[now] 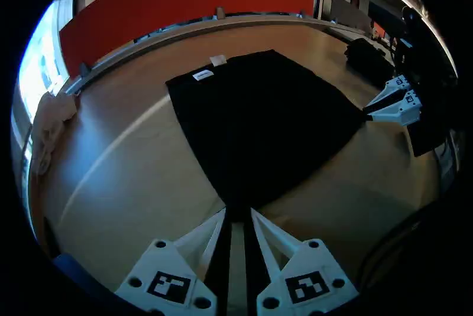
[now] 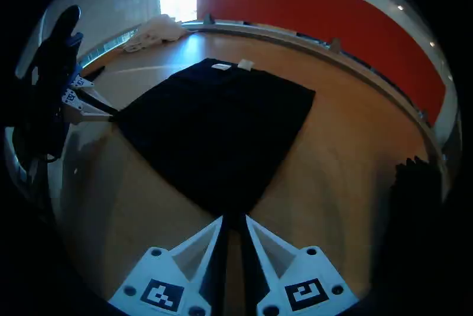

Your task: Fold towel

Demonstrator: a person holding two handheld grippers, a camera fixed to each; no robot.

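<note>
A black towel (image 1: pixel 260 121) lies spread on a wooden table (image 1: pixel 124 162), with small white tags at its far edge. My left gripper (image 1: pixel 237 217) is shut on the towel's near corner in the left gripper view. Farther off at the right, my right gripper (image 1: pixel 371 115) pinches another corner. In the right gripper view the same black towel (image 2: pixel 219 127) spreads out ahead, and my right gripper (image 2: pixel 233 218) is shut on its near corner. The left gripper (image 2: pixel 112 117) shows at the left there, closed on its corner and held by a gloved hand (image 2: pixel 56 62).
A red partition (image 1: pixel 183 3) runs behind the table's curved far edge. A pale cloth bundle (image 1: pixel 50 121) lies at the table's left end, seen too as a pale bundle (image 2: pixel 154 29) in the right gripper view. A dark object (image 1: pixel 366 59) sits at the far right.
</note>
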